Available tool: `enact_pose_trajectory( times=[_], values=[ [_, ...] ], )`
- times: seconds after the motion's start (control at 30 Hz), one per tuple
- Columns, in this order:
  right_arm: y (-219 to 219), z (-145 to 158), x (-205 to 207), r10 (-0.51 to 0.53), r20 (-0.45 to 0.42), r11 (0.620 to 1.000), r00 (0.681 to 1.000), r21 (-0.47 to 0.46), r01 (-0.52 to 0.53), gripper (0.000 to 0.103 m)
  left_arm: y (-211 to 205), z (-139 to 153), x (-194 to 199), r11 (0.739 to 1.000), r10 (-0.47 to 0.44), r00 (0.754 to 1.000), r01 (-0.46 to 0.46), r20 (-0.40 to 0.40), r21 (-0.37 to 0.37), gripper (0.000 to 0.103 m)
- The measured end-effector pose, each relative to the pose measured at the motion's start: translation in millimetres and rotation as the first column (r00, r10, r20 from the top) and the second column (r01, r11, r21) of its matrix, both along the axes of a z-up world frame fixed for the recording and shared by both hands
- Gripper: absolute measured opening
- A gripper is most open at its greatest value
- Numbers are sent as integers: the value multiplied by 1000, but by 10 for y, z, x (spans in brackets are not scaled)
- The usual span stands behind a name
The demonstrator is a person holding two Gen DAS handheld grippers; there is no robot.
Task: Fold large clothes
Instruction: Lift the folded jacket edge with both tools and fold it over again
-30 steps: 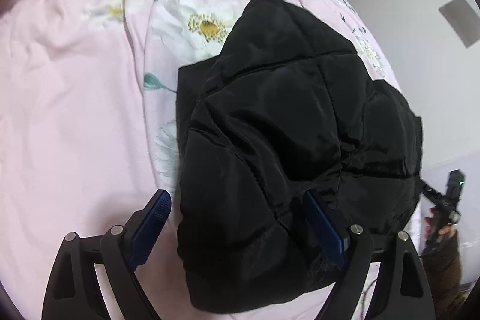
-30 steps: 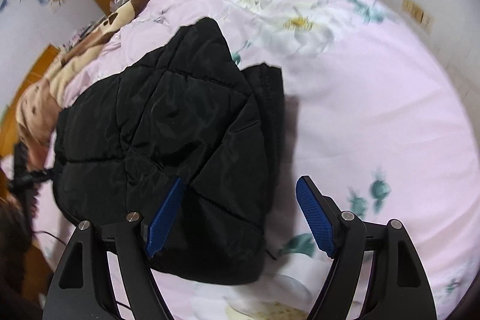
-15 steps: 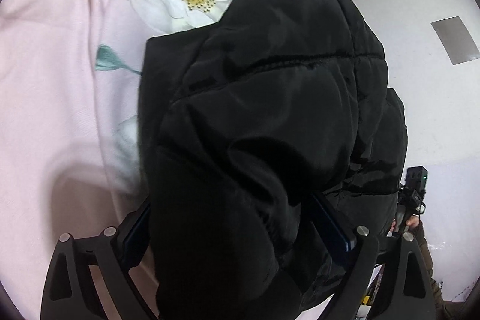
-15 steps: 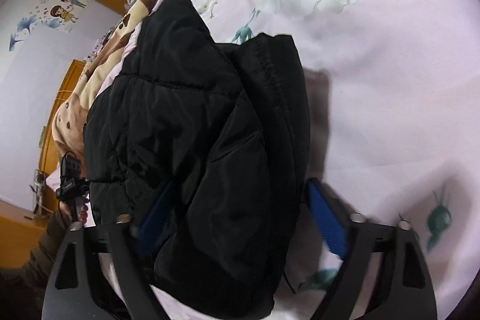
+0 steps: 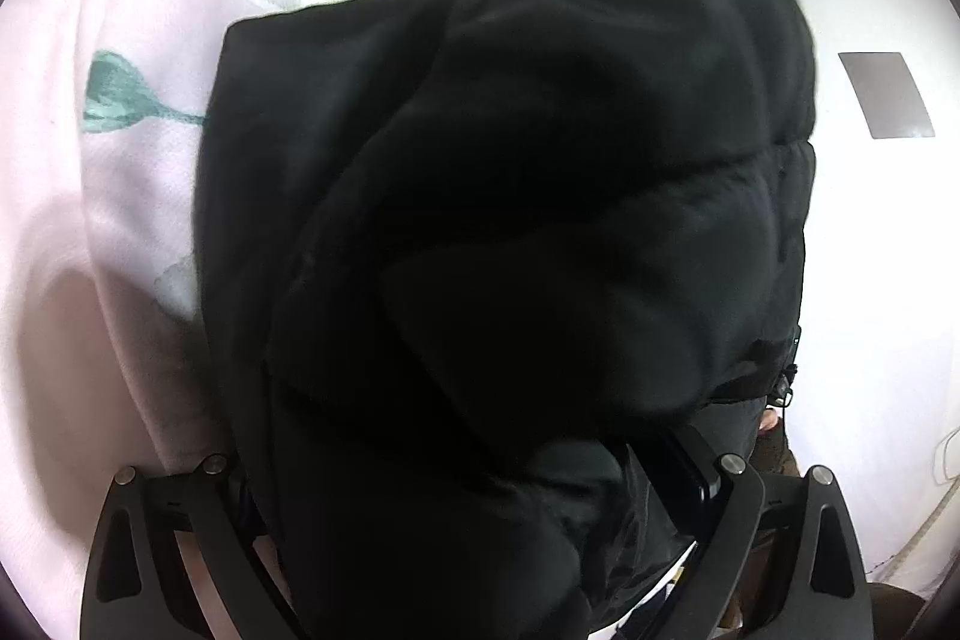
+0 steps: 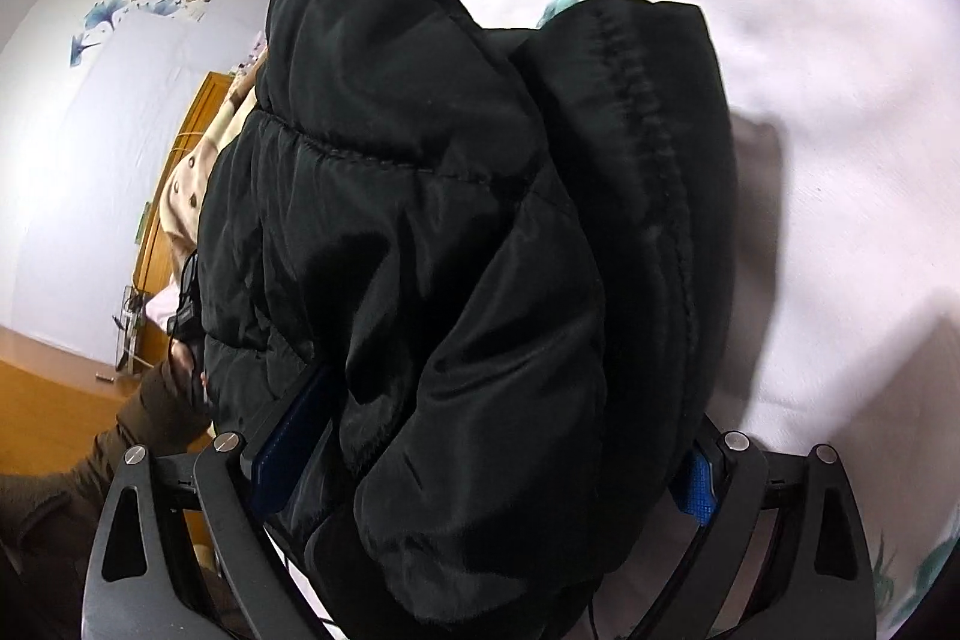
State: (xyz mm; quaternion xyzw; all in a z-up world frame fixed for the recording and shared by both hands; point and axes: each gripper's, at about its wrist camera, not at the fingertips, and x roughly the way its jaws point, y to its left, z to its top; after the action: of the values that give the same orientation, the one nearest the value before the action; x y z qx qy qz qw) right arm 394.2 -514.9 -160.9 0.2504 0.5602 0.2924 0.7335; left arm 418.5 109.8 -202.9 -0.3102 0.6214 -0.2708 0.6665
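Now the black padded jacket (image 6: 456,244) is bunched between both spread grippers (image 5: 468,484) (image 6: 480,466) over the pink bedspread (image 6: 840,160); its 2 ends should be lifted level.

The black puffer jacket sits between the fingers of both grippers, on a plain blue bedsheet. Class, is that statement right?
Not quite. The black puffer jacket does sit between the fingers of the left gripper and the right gripper, but the bedsheet is pink with white flowers, not plain blue. The right wrist view shows this.
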Motion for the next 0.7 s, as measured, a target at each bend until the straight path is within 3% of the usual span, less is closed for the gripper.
enact_pose_trajectory(
  times=[0.33,0.47,0.7],
  values=[
    [128,14,51,-14,-22,998,1000,-57,12,94,-209,81,42,997,16,999,-13,-29,79,95],
    [224,46,59,-22,-35,996,999,-87,18,89,-267,168,15,992,34,999,-31,-22,125,83],
    [452,183,-3,-14,-9,990,1000,-143,13,69,-406,380,-40,979,47,999,-47,5,198,64]
  ],
)
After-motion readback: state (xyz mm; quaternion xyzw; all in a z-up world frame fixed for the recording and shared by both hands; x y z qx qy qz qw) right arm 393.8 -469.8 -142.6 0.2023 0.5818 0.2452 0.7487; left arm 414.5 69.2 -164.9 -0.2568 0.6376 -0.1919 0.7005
